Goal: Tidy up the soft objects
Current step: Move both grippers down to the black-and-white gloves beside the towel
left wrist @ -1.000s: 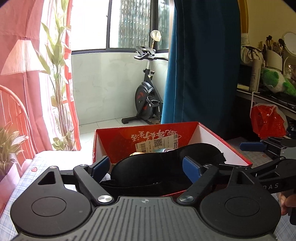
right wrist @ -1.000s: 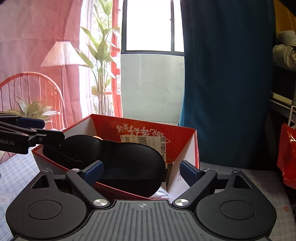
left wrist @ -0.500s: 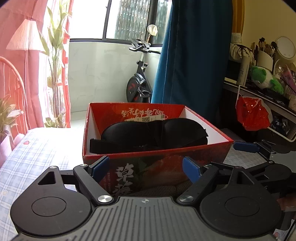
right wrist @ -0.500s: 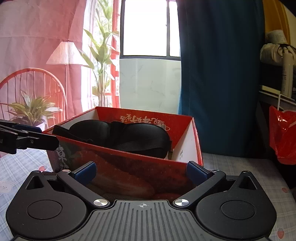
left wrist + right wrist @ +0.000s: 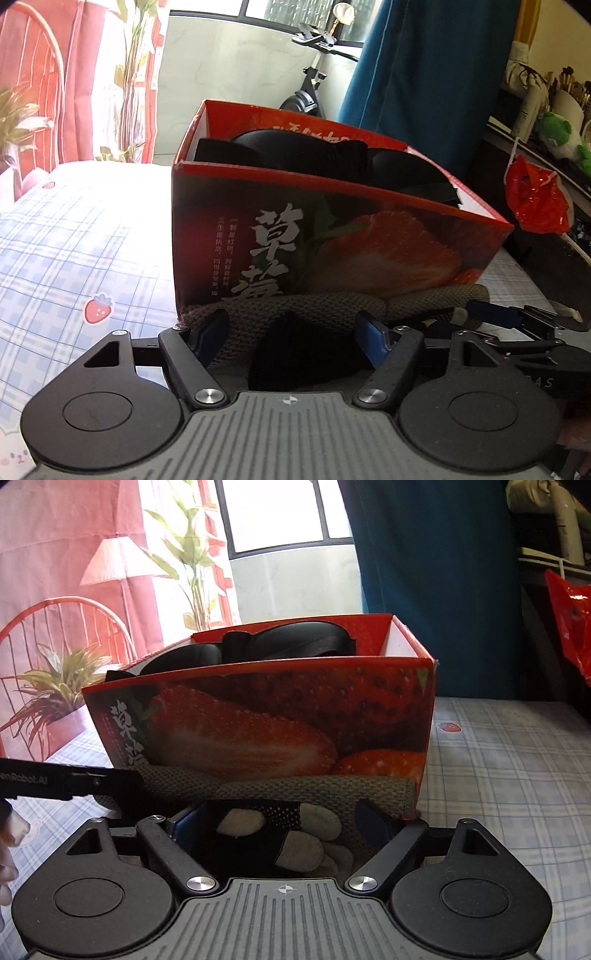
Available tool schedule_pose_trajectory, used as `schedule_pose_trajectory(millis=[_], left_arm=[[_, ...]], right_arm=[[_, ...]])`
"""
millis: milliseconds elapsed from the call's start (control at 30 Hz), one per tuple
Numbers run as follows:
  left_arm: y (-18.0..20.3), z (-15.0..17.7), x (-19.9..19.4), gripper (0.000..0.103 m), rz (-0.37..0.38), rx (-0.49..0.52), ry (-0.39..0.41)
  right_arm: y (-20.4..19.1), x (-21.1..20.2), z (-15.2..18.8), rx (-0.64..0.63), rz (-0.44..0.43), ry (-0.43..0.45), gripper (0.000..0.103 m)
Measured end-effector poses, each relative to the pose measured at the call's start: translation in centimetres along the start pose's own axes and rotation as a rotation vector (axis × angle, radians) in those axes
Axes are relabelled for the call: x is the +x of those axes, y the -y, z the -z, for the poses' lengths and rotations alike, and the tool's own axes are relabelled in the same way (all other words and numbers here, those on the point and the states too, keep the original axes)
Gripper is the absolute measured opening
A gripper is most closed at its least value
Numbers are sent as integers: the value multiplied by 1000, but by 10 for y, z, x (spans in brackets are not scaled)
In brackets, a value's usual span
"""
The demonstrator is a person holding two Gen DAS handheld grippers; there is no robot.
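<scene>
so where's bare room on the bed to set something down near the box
Bare checked bedsheet lies open left of the red strawberry-print cardboard box, and more sheet to its right. It is crowded in front of the box: a grey knitted glove pair lies against its base, both grippers closing around it. The box itself holds a black sleep mask.

My left gripper (image 5: 291, 334) tilts downward, its blue fingers (image 5: 371, 338) closing but still apart. My right gripper (image 5: 282, 825) sits at its 3 o'clock, low, likewise tilted, fingers (image 5: 371, 818) closing, nothing gripped.
</scene>
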State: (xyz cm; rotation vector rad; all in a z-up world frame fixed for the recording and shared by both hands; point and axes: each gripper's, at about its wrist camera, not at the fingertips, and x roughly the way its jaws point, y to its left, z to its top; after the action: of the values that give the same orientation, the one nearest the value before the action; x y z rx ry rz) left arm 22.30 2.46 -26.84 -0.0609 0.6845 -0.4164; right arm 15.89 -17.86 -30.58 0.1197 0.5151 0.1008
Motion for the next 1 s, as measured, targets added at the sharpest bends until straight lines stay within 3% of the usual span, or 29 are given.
schedule_pose_trajectory(millis=[167,333,567,700,800,1000], left_arm=[[0,8,11,72,-9,17,-13],[-1,11,14,56,-10,26,-17],[-1,14,16,53,-10,22,-12],[0,14,11,46,-15,11,-8],[2,16,5,38,-11,6,-9],[2,24,-6,34,3,-40,-19]], right_arm=[[1,9,8,18,-3,-20,77],[-1,15,13,9,-10,-35,70],[-5,19,14,-10,-30,-48,64],[-7,17,13,-20,-42,-44,59],[-9,16,13,-33,-60,-38,49],[-16,9,16,-88,-75,-30,34]])
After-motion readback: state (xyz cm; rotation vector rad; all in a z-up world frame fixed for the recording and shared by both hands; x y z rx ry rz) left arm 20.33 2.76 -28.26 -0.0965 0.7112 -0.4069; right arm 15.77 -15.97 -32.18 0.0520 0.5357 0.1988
